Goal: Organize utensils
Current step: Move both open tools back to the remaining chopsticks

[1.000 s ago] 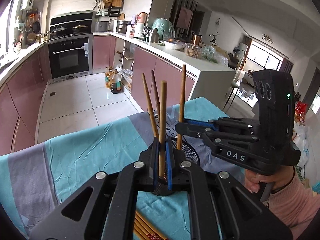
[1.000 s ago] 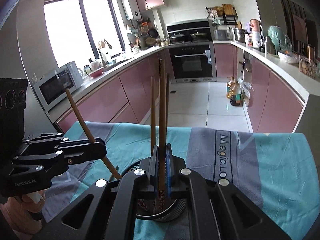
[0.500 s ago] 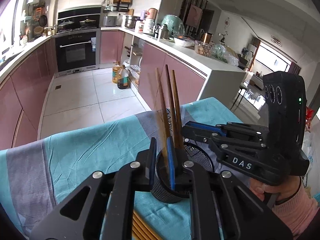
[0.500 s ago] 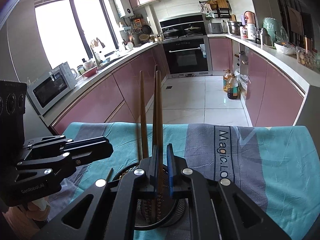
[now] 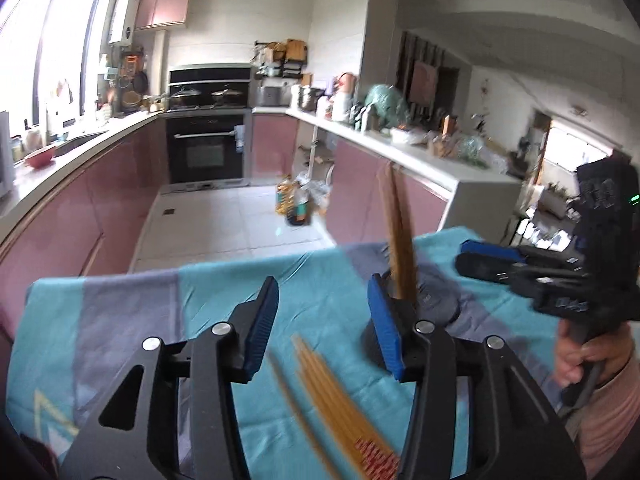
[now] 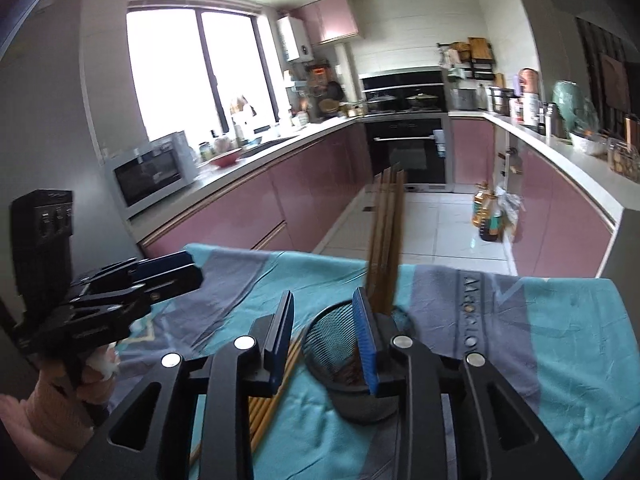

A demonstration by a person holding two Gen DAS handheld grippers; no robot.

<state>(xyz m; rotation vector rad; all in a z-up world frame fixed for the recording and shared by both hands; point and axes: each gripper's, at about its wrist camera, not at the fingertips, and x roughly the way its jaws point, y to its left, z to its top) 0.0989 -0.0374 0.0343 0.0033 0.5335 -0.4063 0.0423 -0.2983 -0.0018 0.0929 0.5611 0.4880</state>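
Since a second earlier, both grippers had let go: each had been clamped on an upright chopstick over the holder, and now those sticks stood with the others in the mesh holder (image 6: pixel 352 364), while both grippers had drawn back toward the near edge of the table.

The left gripper (image 5: pixel 322 320) had its jaws spread wide with nothing between them, pointed down at the loose chopsticks (image 5: pixel 340 400) lying flat on the teal tablecloth (image 5: pixel 120 320). The right gripper (image 6: pixel 326 344) was likewise open and empty, its right pad just beside the holder's rim. The standing chopsticks (image 6: pixel 386 240) leaned together, tips up, toward the far side.

The loose bundle lay near, to the left of the holder, fanned slightly, its patterned ends nearest the camera. These sticks looked light, stiff and smooth, likely to roll or slip on the cloth and to pivot in a pinch. A grip around mid-length, across a single stick, would probably hold best; the cloth might bunch under the pads. Motion blur hid how many sticks lay there.
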